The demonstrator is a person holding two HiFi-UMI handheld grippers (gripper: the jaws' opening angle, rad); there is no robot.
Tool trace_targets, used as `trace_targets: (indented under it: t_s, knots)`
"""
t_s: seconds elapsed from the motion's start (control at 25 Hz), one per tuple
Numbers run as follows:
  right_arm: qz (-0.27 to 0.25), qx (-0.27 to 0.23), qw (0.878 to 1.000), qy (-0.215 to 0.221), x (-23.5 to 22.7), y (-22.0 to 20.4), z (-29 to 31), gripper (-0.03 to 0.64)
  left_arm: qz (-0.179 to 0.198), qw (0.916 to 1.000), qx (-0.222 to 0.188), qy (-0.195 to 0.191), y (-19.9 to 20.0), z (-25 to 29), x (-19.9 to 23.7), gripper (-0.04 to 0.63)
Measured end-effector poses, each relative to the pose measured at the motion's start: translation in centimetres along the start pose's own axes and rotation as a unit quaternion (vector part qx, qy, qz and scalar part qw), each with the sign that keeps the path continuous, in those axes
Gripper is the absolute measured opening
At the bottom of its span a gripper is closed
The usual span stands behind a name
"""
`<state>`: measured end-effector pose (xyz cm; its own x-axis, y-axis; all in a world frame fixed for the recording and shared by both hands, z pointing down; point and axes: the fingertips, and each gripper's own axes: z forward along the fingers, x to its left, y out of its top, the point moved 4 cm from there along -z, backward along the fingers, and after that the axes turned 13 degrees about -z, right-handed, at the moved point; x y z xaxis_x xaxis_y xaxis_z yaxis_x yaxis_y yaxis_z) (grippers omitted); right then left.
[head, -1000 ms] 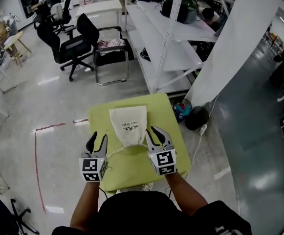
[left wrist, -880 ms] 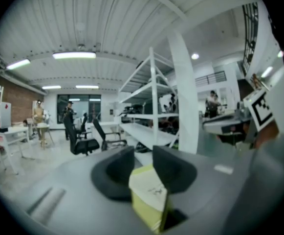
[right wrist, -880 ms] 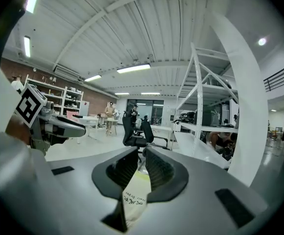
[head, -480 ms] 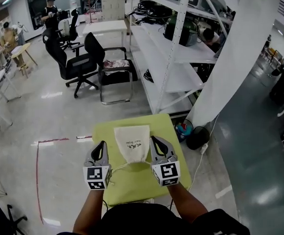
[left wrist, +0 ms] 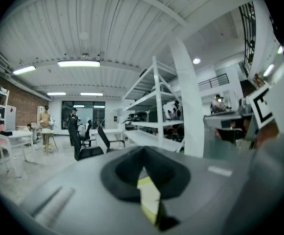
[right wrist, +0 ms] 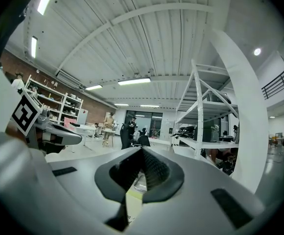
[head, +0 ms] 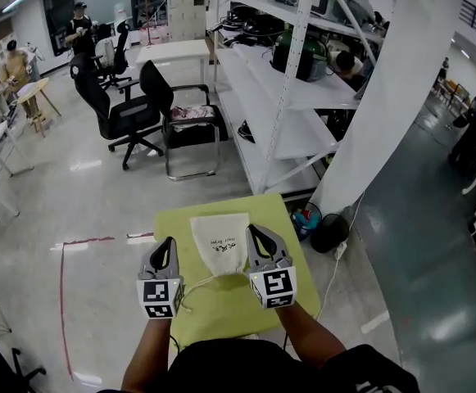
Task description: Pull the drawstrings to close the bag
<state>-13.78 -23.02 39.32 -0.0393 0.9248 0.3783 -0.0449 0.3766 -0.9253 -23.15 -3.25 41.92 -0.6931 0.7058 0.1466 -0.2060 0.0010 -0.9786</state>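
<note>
A white drawstring bag [head: 219,240] lies flat on the small yellow-green table [head: 221,303], its near end gathered narrow. A thin white drawstring [head: 195,283] trails from that end toward the left. My left gripper [head: 167,244] hovers just left of the bag, shut, with nothing seen between its jaws. On the bag's right side my right gripper [head: 254,232] has just closed and is also shut on nothing. Both point about level. In the left gripper view [left wrist: 144,153] and the right gripper view [right wrist: 142,153] the jaws meet, with only a sliver of table below.
White shelving [head: 287,97] and a slanted white pillar [head: 393,97] rise beyond the table on the right. Black office chairs [head: 172,113] stand farther back. A dark bin [head: 329,223] sits by the table's right corner. Red tape [head: 61,301] marks the floor at left.
Both grippers' jaws, apart a second ago beside the bag's near end, have shut. Both grippers rose off the table. The bag has not moved.
</note>
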Motion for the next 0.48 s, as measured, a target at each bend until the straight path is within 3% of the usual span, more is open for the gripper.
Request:
trace_targets:
  t_s: [0.48]
  knots:
    - [-0.015, 0.007, 1.0, -0.007, 0.63, 0.17, -0.31, 0.005, -0.003, 0.9999, 0.012, -0.004, -0.37, -0.47, 0.03, 0.006]
